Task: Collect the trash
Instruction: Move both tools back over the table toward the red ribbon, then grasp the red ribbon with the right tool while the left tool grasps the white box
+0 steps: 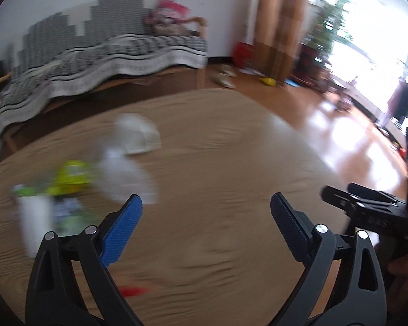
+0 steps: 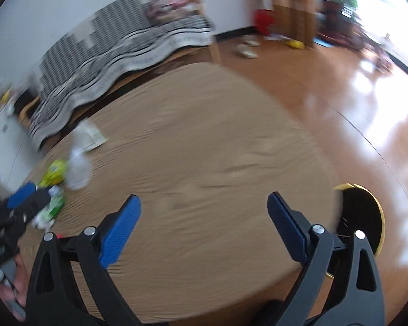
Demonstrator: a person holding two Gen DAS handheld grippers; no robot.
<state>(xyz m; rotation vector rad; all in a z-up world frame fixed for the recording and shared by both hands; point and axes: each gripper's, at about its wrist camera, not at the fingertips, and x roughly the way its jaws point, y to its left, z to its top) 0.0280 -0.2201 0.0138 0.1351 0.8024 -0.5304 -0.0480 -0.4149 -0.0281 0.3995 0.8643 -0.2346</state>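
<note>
the left tongs stand spread wide with nothing between the blue pads; the right tongs are likewise spread and empty, over bare brown tabletop; both point down at a slant toward the cloth-covered round surface.

the step in hand looks like a reach back for the next piece; best to slow the swing first, since both views are smeared, then pick one item at the near edge of the trash pile, bring the pads down on either side of it and close only once it sits squarely between them; the crumpled white plastic bag is likely limp, so pinch a bunched fold, not a flat sheet; the black bin with a yellow rim sits just beside the tabletop's right edge, probably where things go.

hard to make out: the yellow-green wrapper and the white things around it blur together, so their count and kind stay unclear; a small red scrap lies near, partly behind the left finger; the white folded packet farther back is soft-edged; the bin's inside is dark; beyond, a striped sofa.
</note>
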